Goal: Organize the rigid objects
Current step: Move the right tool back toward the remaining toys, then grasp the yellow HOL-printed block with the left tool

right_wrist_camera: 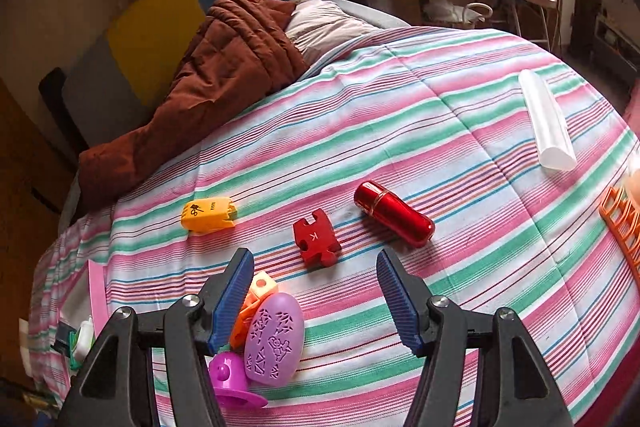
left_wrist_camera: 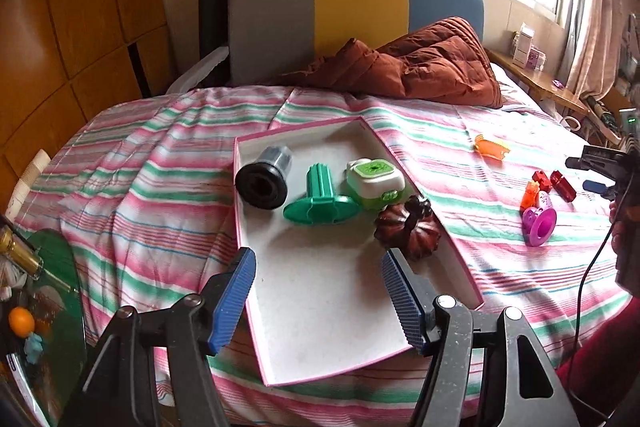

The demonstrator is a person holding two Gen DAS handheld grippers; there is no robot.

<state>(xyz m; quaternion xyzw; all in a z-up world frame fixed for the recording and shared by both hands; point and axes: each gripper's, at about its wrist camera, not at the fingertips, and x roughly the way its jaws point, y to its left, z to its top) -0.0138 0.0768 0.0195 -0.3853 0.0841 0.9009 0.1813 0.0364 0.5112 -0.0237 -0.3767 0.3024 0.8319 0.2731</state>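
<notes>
A pink-rimmed white tray [left_wrist_camera: 320, 307] lies on the striped bed. It holds a black cup [left_wrist_camera: 262, 179], a green spool [left_wrist_camera: 320, 203] and a green-and-white box [left_wrist_camera: 374, 183]; a dark red pumpkin shape [left_wrist_camera: 408, 227] rests at its right rim. My left gripper [left_wrist_camera: 318, 259] hangs open over the tray's bare near half, nothing between its fingers. My right gripper [right_wrist_camera: 314, 259] is open above the bedspread, just short of a red puzzle piece [right_wrist_camera: 316, 239] and a red cylinder [right_wrist_camera: 394, 213]. A purple egg [right_wrist_camera: 274, 339], an orange block [right_wrist_camera: 256, 295] and a magenta spool [right_wrist_camera: 232, 383] lie by its left finger.
A yellow-orange box [right_wrist_camera: 208, 215] lies left of the puzzle piece. A white tube [right_wrist_camera: 546, 123] and an orange rack [right_wrist_camera: 622, 227] sit toward the bed's right edge. A brown quilt [left_wrist_camera: 432, 67] is bunched at the headboard. A cluttered green side table [left_wrist_camera: 48, 287] stands left of the bed.
</notes>
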